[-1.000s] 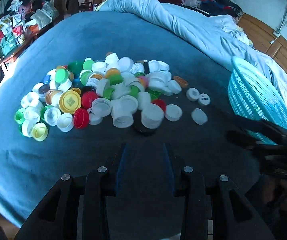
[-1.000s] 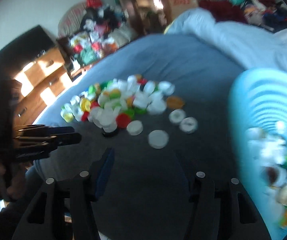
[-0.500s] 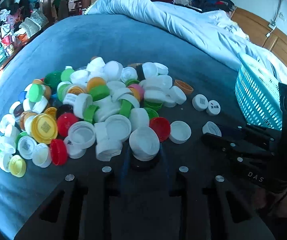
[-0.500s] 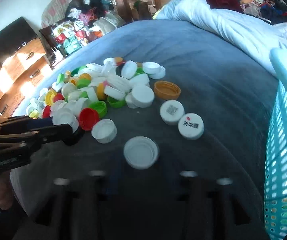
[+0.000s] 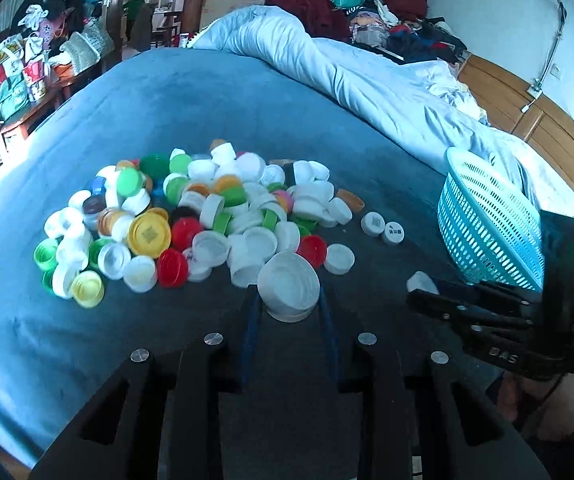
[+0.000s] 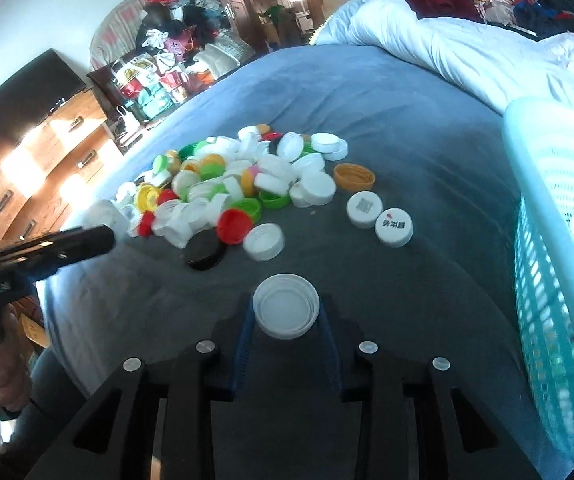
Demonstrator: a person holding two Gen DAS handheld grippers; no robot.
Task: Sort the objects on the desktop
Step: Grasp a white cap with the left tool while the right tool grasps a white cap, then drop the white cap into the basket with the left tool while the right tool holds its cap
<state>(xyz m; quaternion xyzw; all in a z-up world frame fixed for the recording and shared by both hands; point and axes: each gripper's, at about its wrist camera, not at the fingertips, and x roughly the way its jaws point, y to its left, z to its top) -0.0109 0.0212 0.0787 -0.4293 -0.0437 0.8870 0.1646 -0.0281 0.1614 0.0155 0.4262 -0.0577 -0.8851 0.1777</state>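
Note:
A heap of plastic bottle caps (image 5: 207, 216) in white, green, red and yellow lies on a blue bedspread. My left gripper (image 5: 288, 304) is shut on a large white cap (image 5: 289, 286), held just above the spread at the heap's near edge. My right gripper (image 6: 285, 318) is shut on another white cap (image 6: 285, 310), hollow side up, near the turquoise basket (image 6: 547, 240). The same heap (image 6: 227, 184) shows in the right wrist view, with the left gripper (image 6: 101, 238) at its left edge. In the left wrist view the right gripper (image 5: 417, 298) sits below the basket (image 5: 487, 224).
A black cap (image 6: 205, 254) lies alone at the heap's near edge. Two printed white caps (image 6: 379, 218) and an orange cap (image 6: 354, 177) lie between heap and basket. The basket holds several caps. A rumpled pale duvet (image 5: 347, 76) lies behind. A wooden dresser (image 6: 47, 152) stands left.
Both grippers came forward to the caps and closed, each on a white cap. The left one lifted its cap off the black cap beneath it.

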